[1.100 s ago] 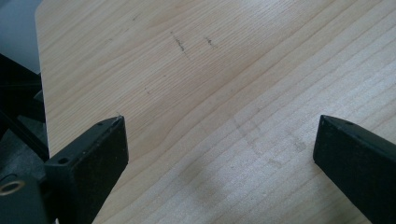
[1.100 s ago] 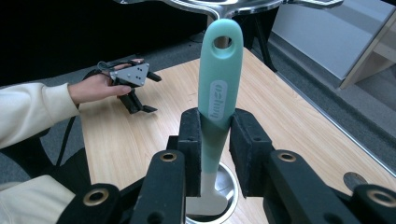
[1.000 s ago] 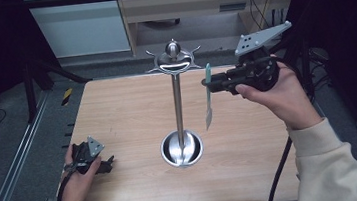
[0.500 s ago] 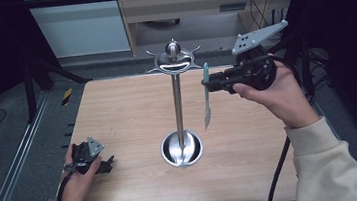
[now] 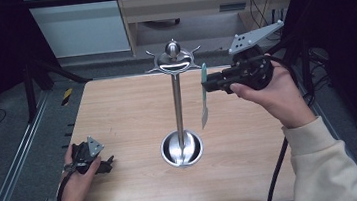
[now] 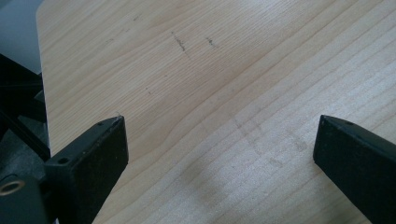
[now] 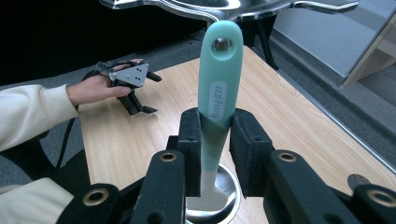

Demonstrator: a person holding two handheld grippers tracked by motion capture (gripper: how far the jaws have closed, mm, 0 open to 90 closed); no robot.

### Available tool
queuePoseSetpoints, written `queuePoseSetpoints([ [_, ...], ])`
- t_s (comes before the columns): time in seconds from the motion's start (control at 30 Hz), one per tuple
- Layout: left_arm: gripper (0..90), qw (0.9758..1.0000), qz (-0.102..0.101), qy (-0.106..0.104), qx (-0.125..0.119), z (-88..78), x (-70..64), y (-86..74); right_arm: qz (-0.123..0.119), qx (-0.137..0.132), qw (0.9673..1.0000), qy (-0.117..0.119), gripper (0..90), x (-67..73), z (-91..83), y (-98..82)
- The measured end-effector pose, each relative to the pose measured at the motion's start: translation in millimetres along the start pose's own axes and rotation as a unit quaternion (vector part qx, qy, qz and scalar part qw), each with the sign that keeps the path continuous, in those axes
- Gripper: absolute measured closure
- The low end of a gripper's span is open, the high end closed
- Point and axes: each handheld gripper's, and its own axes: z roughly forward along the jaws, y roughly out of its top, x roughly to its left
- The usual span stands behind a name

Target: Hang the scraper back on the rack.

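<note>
While the right gripper [image 5: 211, 84] holds the teal-handled utensil [image 5: 203, 98] upright just beside the top of the metal stand [image 5: 177, 100], the job of hanging it looks well begun but not finished. In the right gripper view the jaws clench the handle [image 7: 218, 93] around its middle, and the handle's end, with its small metal-ringed hole [image 7: 222, 44], sits right under the stand's hooked crown [image 7: 224, 7]. Pickup and the lift to the stand therefore seem done. What is left, by my reading, is to bring the hole onto one of the crown's curved hooks [image 5: 192, 51] and then let go.

Whether the handle already touches the crown I cannot tell; from the high view it appears slightly apart from the post, on the person's right of it, with the pale blade hanging down toward the stand's round base [image 5: 182, 149] without reaching it. No other utensil hangs on the stand as far as I can see.

Well apart from the stand, near the table's [image 5: 117, 107] near left corner, the left gripper [image 5: 107, 164] rests low on the wood in the person's hand. Its own view shows the jaws spread wide with nothing between them but bare tabletop [image 6: 210, 93], so it takes no part in this step
</note>
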Motion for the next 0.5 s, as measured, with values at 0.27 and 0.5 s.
queuePoseSetpoints([
  [0.27, 3.0, 1.0000, 0.001, 0.000, 0.001, 0.0, -0.1, 0.1, 0.001, 0.003, 1.0000, -0.001, 74.8, 0.0, 1.9, 0.4],
  [0.5, 3.0, 1.0000, 0.001, -0.001, 0.001, 0.1, -0.1, 0.0, 0.002, 0.003, 1.0000, 0.002, 74.7, -0.4, 3.8, -0.7],
])
